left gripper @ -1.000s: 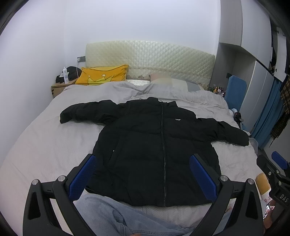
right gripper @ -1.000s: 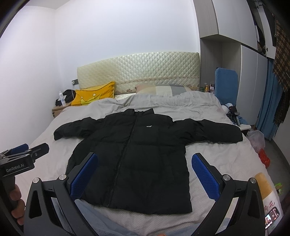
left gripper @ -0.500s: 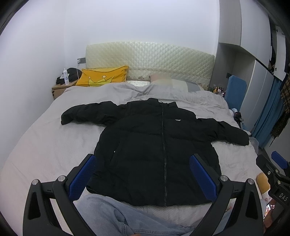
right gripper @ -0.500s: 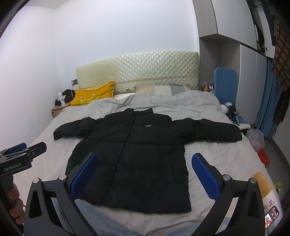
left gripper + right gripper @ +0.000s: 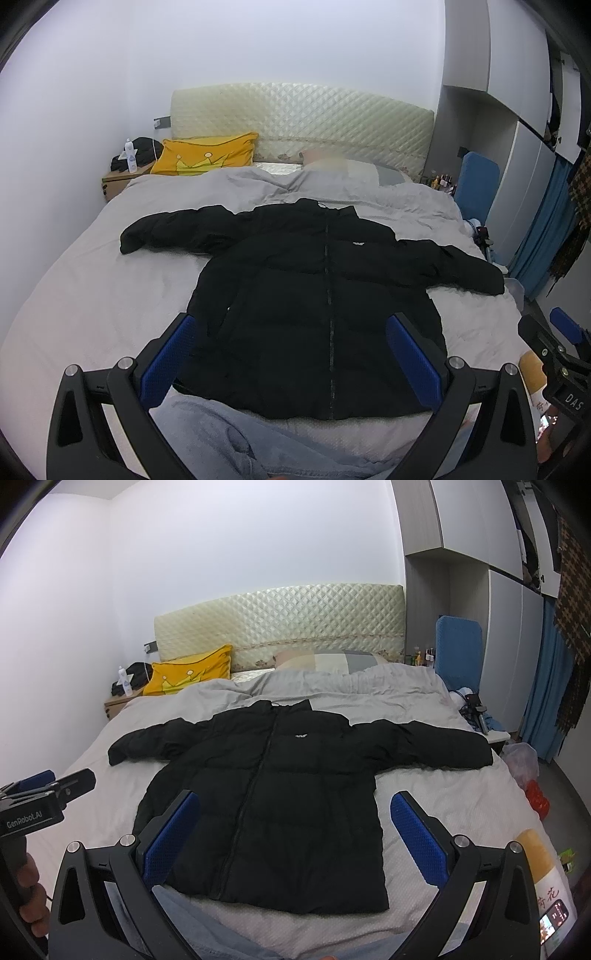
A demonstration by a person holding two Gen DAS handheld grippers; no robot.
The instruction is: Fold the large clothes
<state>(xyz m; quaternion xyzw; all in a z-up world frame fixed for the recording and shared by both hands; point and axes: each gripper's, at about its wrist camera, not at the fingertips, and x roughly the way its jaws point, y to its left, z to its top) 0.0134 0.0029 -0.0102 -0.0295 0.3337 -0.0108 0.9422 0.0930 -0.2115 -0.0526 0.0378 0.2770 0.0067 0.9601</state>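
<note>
Left wrist view: a black puffer jacket (image 5: 321,302) lies flat on the grey bed (image 5: 92,295), front up, zipped, collar toward the quilted headboard (image 5: 303,122), both sleeves spread out to the sides. A yellow pillow (image 5: 207,155) leans at the head of the bed, and a wooden nightstand (image 5: 116,181) beside it carries a white bottle (image 5: 130,157) and a dark bundle. The left gripper (image 5: 291,354) hangs above the jacket's hem with its blue-padded fingers (image 5: 170,362) spread wide, holding and touching nothing. The other tool shows at the right edge.

Right wrist view: the jacket (image 5: 280,794) fills the middle of the bed (image 5: 443,805), its hem near the foot edge. A clear plastic bag (image 5: 522,760) sits on the floor at the bed's right side, contents unclear, with something red (image 5: 537,799) just beside it. The right gripper (image 5: 295,834) is likewise wide open above the hem, empty, pads (image 5: 417,838) apart from the fabric. The left gripper (image 5: 48,786) appears at the left edge over the bed; whether it touches the bedding cannot be told.
</note>
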